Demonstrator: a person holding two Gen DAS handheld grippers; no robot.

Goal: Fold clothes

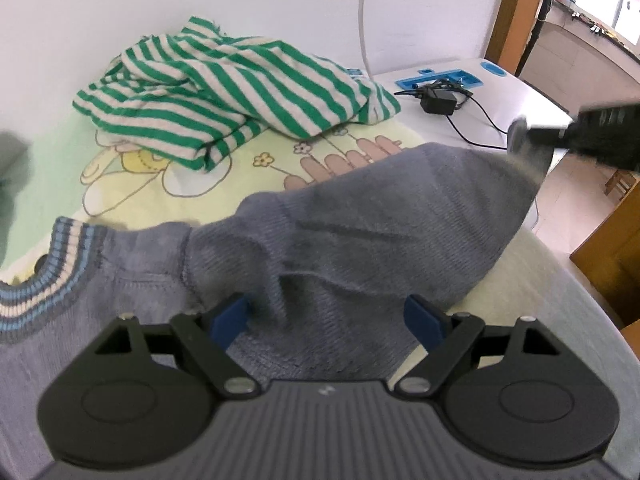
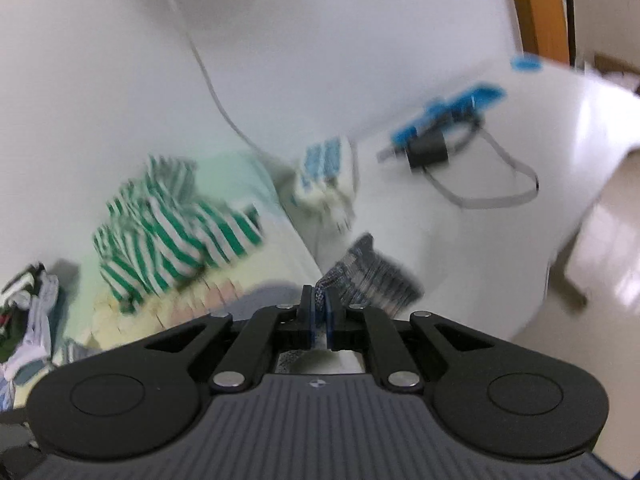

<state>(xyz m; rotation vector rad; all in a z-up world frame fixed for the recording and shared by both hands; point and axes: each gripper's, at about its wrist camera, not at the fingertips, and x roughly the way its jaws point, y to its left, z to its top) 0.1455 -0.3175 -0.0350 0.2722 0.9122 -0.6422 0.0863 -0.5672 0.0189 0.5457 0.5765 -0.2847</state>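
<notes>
Folding blue-grey knit sweater, lying near on the cartoon-print sheet. Right gripper clenched on a ribbed striped edge of that sweater, lifting it at far right above the white table. Left gripper standing wide, jaws just opening, pads either side of a knit ridge but not pressing. Judged best: carrying the lifted edge low and level across the body, keeping the near part flat. Watching the sheet's right edge, where fabric overhangs toward the floor. Noting green-striped garment far left and black adapter with cable far right; open room between them, though limited.
</notes>
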